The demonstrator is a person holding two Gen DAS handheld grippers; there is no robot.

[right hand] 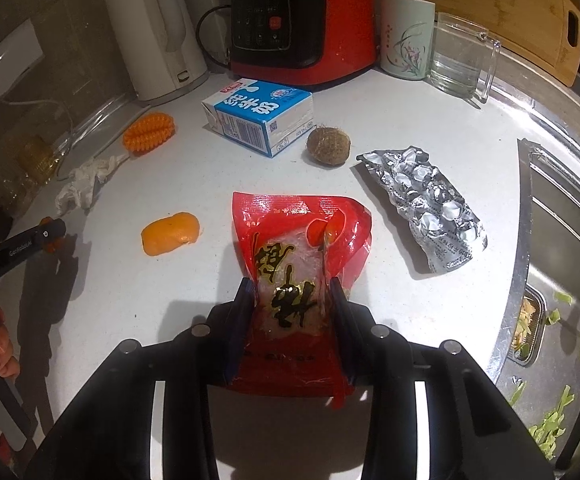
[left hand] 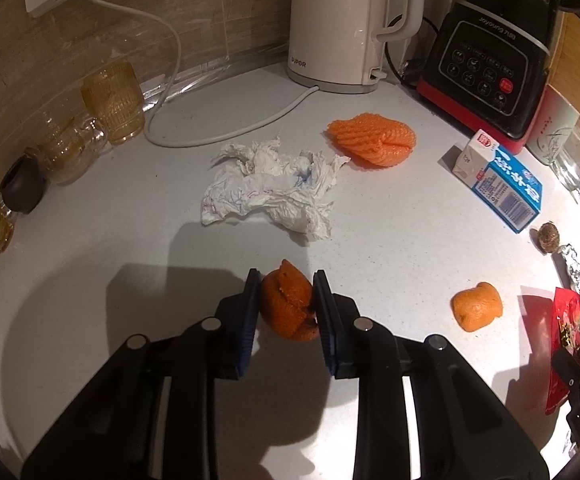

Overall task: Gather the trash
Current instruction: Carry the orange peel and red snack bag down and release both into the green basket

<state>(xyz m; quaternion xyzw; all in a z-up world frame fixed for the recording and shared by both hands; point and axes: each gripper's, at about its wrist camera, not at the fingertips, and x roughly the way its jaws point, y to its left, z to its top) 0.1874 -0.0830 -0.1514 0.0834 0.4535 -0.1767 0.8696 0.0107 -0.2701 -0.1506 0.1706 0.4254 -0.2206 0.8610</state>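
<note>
- The left gripper (left hand: 286, 284) has its jaws drawn in close on a crumpled piece of orange peel (left hand: 288, 304), both blue pads pressing its sides, just above the white countertop (left hand: 110, 240).
- The right gripper (right hand: 292, 284) has its jaws pinched on the lower half of a red snack wrapper (right hand: 290, 240); the plastic buckles between the pads and the top of the bag fans out beyond the fingertips.
- A second piece of orange peel (right hand: 170, 232) lies loose on the counter between the two grippers, touching neither.
- Further back, a crumpled white tissue (left hand: 274, 184) sits just in front of an orange ridged scrubber (left hand: 370, 140).
- A blue and white milk carton (right hand: 262, 116) lies on its side in front of the red and black blender base (right hand: 302, 28), with a small brown fuzzy ball (right hand: 328, 144) just beside it.
- A crushed silver foil blister pack (right hand: 422, 204) lies to the right of the red wrapper, near the sink (right hand: 562, 240) edge.
- Along the wall stand a white kettle (left hand: 350, 20), a floral cup (right hand: 406, 36) and a clear glass jug (right hand: 462, 56).
- Amber glasses (left hand: 114, 100) cluster at the far left of the counter.
- A person's fingers (right hand: 2, 344) show at the left edge of the right wrist view.
</note>
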